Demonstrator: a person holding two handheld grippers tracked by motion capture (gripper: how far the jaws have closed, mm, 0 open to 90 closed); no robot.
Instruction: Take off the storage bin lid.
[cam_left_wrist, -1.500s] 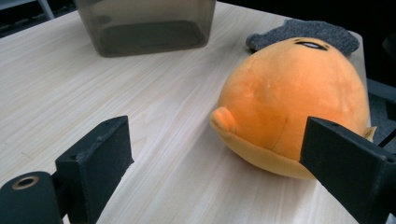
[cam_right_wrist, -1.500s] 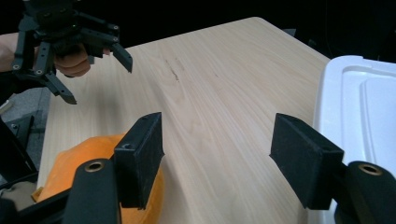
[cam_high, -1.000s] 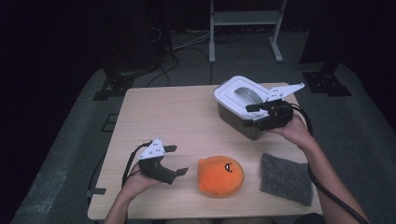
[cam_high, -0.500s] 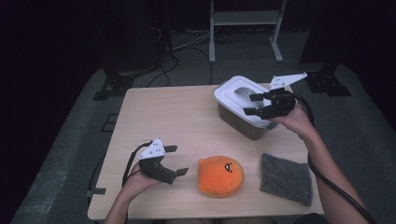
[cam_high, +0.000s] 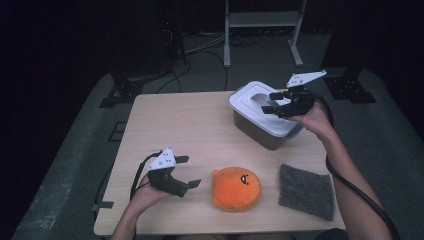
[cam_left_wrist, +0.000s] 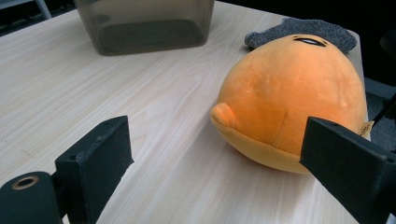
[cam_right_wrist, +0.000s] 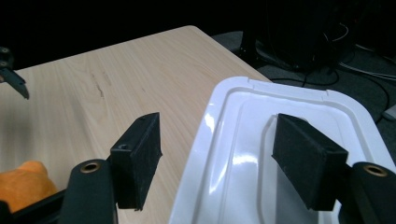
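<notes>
Your right gripper (cam_high: 270, 101) hangs spread wide over the white lid (cam_high: 260, 107) of the grey bin (cam_high: 262, 131), near the table's (cam_high: 190, 120) far right edge. Your left gripper (cam_high: 189, 172), also wide, holds nothing near the front edge, just beside the orange plush (cam_high: 235, 187). Bare wood lies between them.

- Bare light wood table (cam_high: 180, 125) lies open left of the dark bin's white plastic lid (cam_high: 255, 107).
- Round orange plush toy (cam_high: 235, 187) and grey felt pad (cam_high: 306, 191) block the near edge.
</notes>
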